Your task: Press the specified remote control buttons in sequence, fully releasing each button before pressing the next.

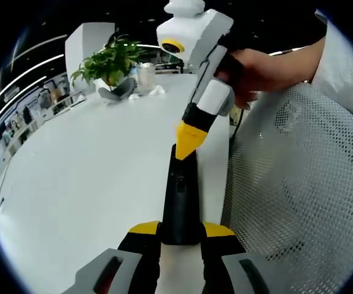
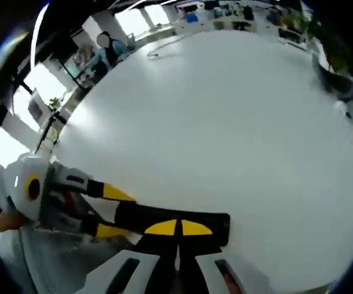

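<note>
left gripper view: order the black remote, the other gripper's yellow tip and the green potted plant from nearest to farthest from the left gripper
1. Slim black remote control, held between the left gripper jaws.
2. Right gripper's yellow tip, pressing down at the remote's far end.
3. Leafy green potted plant, far end of the white table, upper left.

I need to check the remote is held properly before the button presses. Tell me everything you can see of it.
The remote control is a slim black bar, plastic by its look, lying lengthwise on the white table near its edge. The left gripper clamps its near end between yellow-tipped jaws. The right gripper, jaws together, rests its yellow tip on the far end. Individual buttons are too dark to tell apart.
</note>
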The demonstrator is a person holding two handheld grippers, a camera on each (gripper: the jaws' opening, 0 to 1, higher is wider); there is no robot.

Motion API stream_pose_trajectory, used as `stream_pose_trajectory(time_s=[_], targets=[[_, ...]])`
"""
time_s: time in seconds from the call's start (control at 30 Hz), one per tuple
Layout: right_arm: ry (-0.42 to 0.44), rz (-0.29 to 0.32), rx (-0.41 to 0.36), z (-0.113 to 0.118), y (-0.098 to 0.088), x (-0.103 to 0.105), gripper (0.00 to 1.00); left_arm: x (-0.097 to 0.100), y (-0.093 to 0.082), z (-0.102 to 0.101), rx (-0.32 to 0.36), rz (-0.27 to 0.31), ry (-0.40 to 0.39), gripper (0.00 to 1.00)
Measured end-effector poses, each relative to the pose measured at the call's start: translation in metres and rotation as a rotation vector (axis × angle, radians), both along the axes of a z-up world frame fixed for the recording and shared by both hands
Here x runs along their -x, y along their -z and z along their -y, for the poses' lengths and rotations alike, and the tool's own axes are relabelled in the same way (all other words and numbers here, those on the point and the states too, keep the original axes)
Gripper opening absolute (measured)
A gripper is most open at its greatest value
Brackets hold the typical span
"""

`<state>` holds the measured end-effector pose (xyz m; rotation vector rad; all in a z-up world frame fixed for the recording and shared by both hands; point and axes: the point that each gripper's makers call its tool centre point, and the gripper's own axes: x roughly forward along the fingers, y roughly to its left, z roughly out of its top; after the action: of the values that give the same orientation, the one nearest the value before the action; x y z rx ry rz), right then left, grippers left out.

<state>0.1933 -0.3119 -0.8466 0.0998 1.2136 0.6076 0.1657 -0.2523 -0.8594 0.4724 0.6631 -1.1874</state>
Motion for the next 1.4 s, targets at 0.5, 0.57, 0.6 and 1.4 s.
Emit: stream_pose_trajectory(time_s=[0.5, 0.57, 0.6, 1.4], targets=[[-0.044, 0.013, 0.024, -0.0038, 0.0041, 0.0029, 0.0, -0.0004, 0.0, 0.0002, 0.004, -0.001, -0.002, 0.24], [-0.045, 0.013, 0.024, -0.0035, 0.0042, 0.0028, 0.0, -0.0005, 0.0, 0.0002, 0.005, -0.001, -0.001, 0.24], [-0.046, 0.014, 0.027, -0.0038, 0.004, 0.0035, 0.0, -0.0005, 0.0, 0.0001, 0.005, -0.001, -0.001, 0.24], [-0.205, 0.152, 0.145, -0.005, 0.0058, 0.0031, 0.0, -0.0009, -0.0003, 0.0005, 0.006, 0.002, 0.0, 0.25]])
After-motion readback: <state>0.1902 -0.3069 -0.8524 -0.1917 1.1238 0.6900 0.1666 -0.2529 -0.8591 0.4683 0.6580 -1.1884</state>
